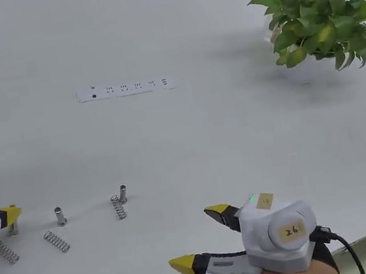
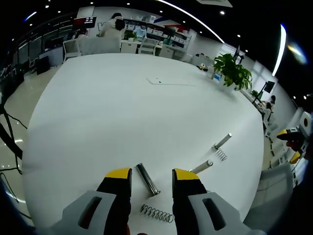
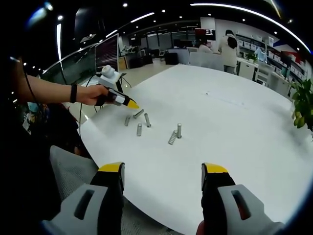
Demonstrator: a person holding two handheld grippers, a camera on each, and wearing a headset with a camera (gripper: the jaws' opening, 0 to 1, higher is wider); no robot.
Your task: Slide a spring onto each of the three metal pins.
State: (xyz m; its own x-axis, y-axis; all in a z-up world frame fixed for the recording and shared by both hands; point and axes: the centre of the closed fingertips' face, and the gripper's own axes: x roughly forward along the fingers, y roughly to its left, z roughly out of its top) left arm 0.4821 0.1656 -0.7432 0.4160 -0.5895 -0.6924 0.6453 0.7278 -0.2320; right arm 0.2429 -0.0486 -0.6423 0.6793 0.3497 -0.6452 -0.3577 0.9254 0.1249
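Right gripper (image 1: 199, 236): nearest us, jaws wide apart, empty, by the near edge of the white table (image 1: 239, 134); we read "26" on it.
Left gripper (image 2: 152, 173): jaws parted, one metal pin (image 2: 147, 180) between them.
Springs (image 1: 56, 241): three grey coils, lying loose, near left.
Room: open tabletop rightward and far, up to the power strip (image 1: 126, 88).

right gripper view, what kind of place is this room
Probably an open-plan office: rows of desks stand behind the big white table, small spotlights dot the ceiling, and a potted plant and a power strip sit on the table.
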